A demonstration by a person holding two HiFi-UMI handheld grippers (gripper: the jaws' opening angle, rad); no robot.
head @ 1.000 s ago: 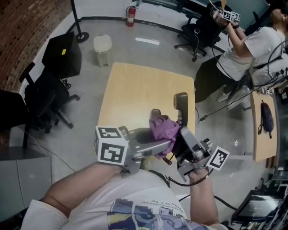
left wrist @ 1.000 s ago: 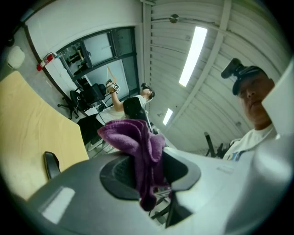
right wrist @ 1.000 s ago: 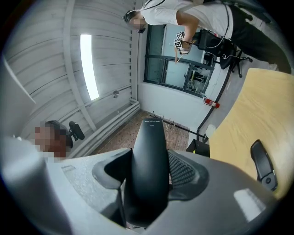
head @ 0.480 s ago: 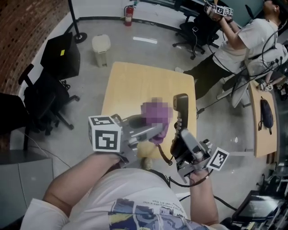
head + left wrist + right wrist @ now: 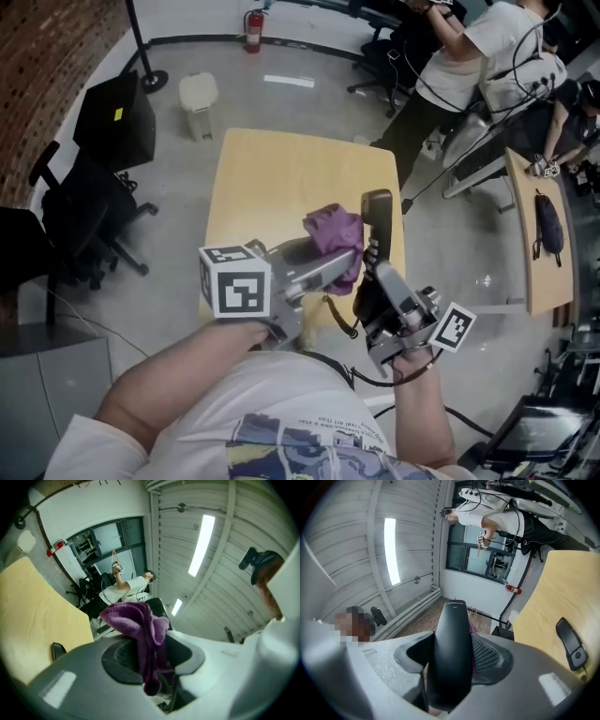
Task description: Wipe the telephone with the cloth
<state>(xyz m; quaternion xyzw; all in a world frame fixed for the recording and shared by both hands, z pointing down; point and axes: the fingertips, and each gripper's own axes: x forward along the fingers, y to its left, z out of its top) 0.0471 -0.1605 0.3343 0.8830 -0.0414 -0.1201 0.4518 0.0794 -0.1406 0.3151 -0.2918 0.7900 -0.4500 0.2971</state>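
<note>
In the head view my right gripper point(image 5: 373, 270) is shut on a black telephone handset point(image 5: 377, 217), held upright over the wooden table point(image 5: 281, 173). A coiled cord point(image 5: 339, 319) hangs from the handset. My left gripper point(image 5: 343, 259) is shut on a crumpled purple cloth point(image 5: 335, 232), which lies against the handset's left side. The left gripper view shows the cloth point(image 5: 140, 627) bunched between the jaws of the left gripper point(image 5: 149, 660). In the right gripper view the handset point(image 5: 452, 648) stands between the jaws of the right gripper point(image 5: 452, 663), with a sliver of purple behind it.
Black office chairs point(image 5: 89, 220) stand left of the table, and a pale bin point(image 5: 197, 98) sits on the floor beyond it. A person point(image 5: 459, 66) works at the back right beside a second desk point(image 5: 527, 239) and cables. A fire extinguisher point(image 5: 251, 28) stands by the far wall.
The left gripper has carried the cloth upward and away from me along the handset's left side. The right gripper and the handset have stayed about where they were.
</note>
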